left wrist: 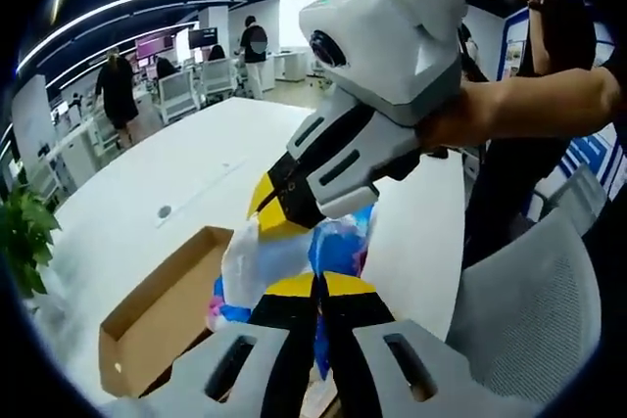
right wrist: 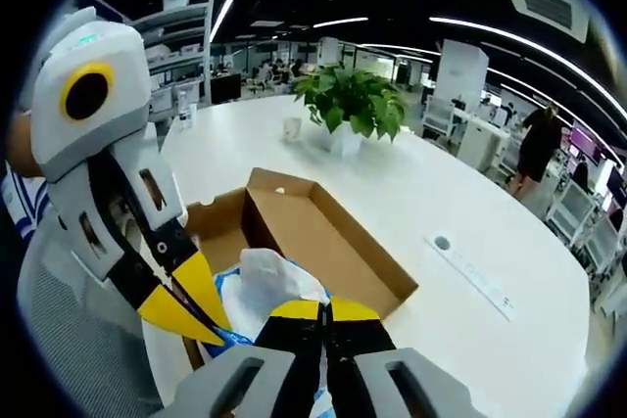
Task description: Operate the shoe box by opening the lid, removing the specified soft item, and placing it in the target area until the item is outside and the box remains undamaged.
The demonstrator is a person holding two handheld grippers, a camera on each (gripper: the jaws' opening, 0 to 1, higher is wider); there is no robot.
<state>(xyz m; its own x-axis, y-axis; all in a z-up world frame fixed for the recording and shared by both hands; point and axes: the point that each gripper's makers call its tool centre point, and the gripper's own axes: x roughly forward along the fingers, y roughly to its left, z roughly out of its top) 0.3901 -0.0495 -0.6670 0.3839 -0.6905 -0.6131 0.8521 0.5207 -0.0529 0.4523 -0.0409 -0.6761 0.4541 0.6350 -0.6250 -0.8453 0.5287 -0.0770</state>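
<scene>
- The soft white, blue and pink plastic-wrapped item is hanging in the air above the open box, pinched by both tools at once.
- The brown cardboard shoe box is lying open on the bench, its inside bare where it is showing past the item; in the right tool's view a flap is standing along its far edge.
- The left tool, with black jaws tipped in yellow, is closing its jaws tight on the lower part of the item.
- The right tool, of the same white, grey and black build, is gripping the top of the item with jaws pressed together; a person's hand is holding its body.
- The wide white bench is carrying the box and, farther off, a green leafy plant in a white pot.
- A grey mesh chair is standing just beside the bench edge.
- People are standing among desks in the office background.
</scene>
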